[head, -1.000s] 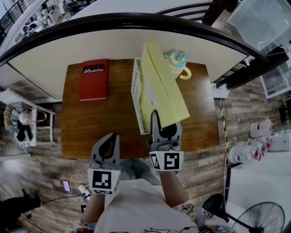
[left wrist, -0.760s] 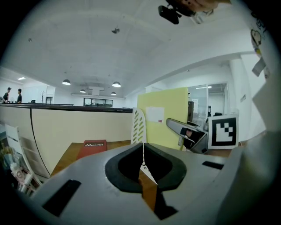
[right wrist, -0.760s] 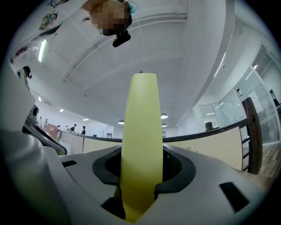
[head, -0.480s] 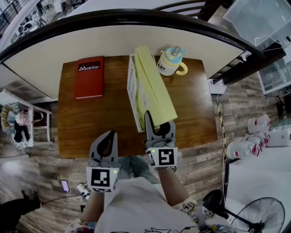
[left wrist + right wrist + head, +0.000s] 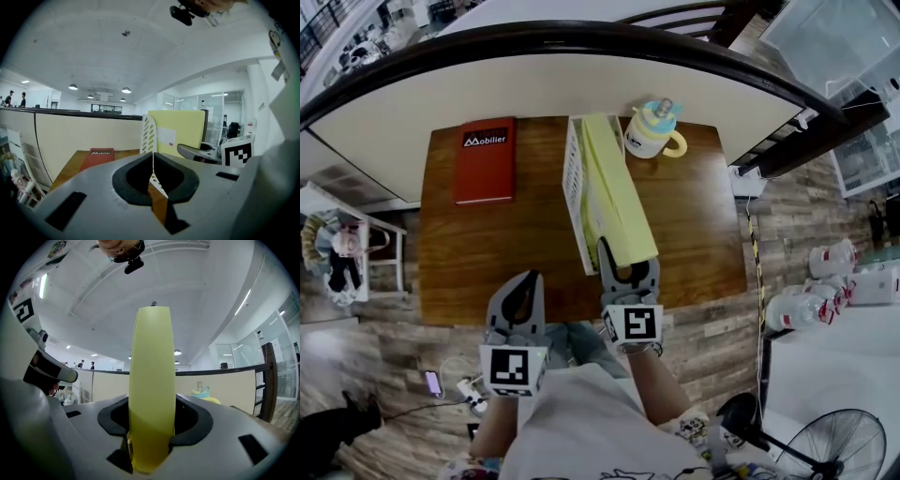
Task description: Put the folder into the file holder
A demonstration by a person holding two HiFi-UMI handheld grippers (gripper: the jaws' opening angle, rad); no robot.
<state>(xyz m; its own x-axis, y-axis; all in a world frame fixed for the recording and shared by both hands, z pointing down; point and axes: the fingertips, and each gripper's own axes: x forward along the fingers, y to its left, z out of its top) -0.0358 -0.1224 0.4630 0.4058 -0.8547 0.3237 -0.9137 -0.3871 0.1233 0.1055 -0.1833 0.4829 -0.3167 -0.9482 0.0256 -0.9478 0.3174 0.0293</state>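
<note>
One wooden table [image 5: 487,253] carries everything, and a white file holder [image 5: 573,187] stands on it from the middle of the far edge toward the near edge. The yellow folder [image 5: 614,197] stands on edge inside the holder, leaning a little to the right. A red book [image 5: 485,161] lies flat by the far left corner and a cup [image 5: 652,131] sits at the far edge, just right of the holder. The right gripper [image 5: 628,267] has the folder's near end between its jaws, which are opening, though the pads look to be touching its sides. The left gripper [image 5: 517,300] hangs over the near edge with its jaws together on nothing. The step in hand appears to be the release. Next, the jaws would need to clear the folder and draw straight back without dragging it out. The holder's floor and right wall are hidden behind the folder, so whether the folder sits fully down cannot be told.
</note>
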